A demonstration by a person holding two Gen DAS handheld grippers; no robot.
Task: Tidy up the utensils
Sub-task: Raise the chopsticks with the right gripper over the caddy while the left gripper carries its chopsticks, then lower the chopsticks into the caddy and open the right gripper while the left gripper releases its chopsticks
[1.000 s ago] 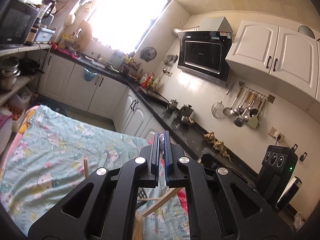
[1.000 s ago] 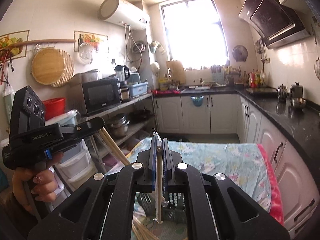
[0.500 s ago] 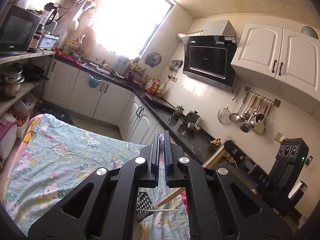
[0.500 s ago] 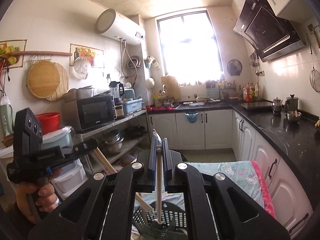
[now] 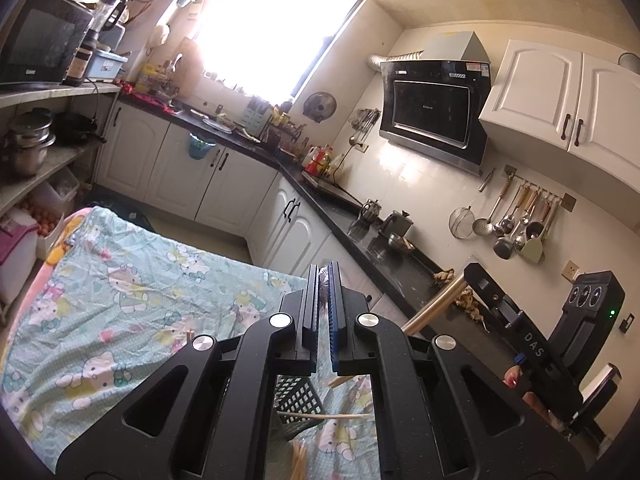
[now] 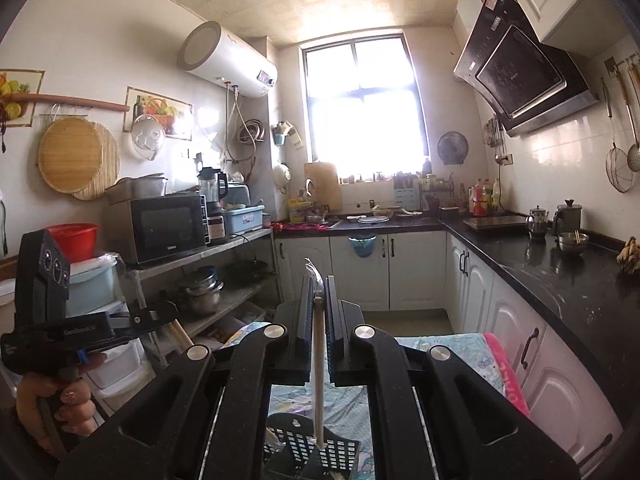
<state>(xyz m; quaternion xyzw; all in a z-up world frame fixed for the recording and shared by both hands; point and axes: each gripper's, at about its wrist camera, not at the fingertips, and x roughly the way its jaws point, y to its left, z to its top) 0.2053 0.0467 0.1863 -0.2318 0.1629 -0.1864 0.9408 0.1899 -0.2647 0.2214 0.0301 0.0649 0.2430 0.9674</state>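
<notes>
My right gripper (image 6: 319, 286) is shut on a wooden chopstick (image 6: 318, 372) in a clear wrapper. The chopstick hangs down with its tip over a black mesh utensil basket (image 6: 316, 454). My left gripper (image 5: 323, 276) is shut on something thin and grey, hard to identify; chopsticks (image 6: 178, 334) stick out below it in the right wrist view. The basket (image 5: 298, 400) also shows in the left wrist view, with loose chopsticks (image 5: 324, 416) across it. The right gripper body (image 5: 524, 344) shows at the right of that view, holding its chopstick (image 5: 434, 306).
The basket stands on a table with a teal cartoon-print cloth (image 5: 120, 300). A black counter (image 6: 560, 280) with white cabinets runs along the right. Open shelves (image 6: 224, 264) with pots and a microwave stand at the left. More chopsticks (image 5: 298, 460) lie near the table's front.
Both grippers have risen and tilted up, so less of the table shows. The right gripper with its chopstick has come nearer the left one. The chopstick tip now hangs over the basket.
</notes>
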